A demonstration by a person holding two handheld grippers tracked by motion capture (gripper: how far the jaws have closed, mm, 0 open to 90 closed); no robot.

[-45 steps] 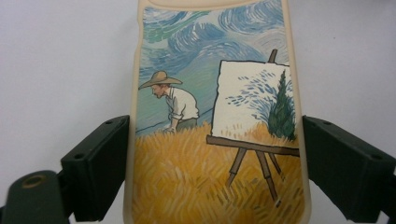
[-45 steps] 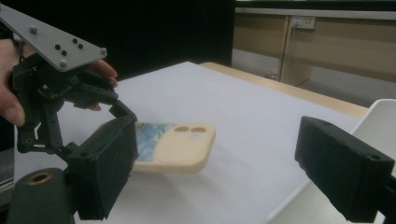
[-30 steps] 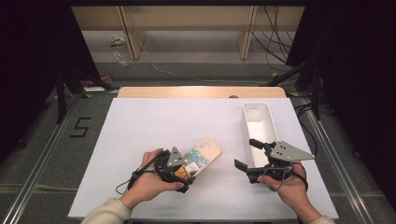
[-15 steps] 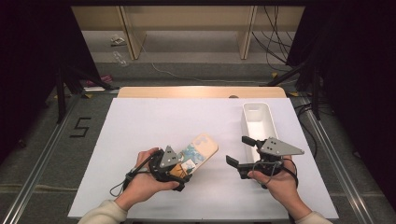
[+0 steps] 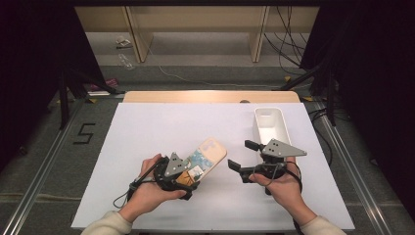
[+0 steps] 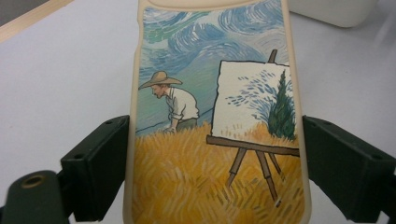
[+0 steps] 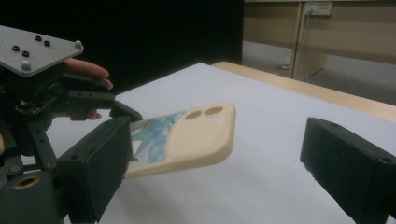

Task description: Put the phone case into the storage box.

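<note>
Phone case (image 5: 203,159): beige rim, painted field scene, held clear of the white table (image 5: 147,127) at its near-centre. Its long axis runs toward one o'clock in the high view, camera-cutout end leading. Left gripper (image 6: 212,154) is clamped across the case's width at the lower end, jaws against both long edges. Right gripper (image 5: 242,156) stands at three o'clock from the case, just beside its free end, jaws spread wide with nothing between them. Judged nearer hand for the free end: the right. White bin (image 5: 269,125) lies at one o'clock beyond it.
</note>
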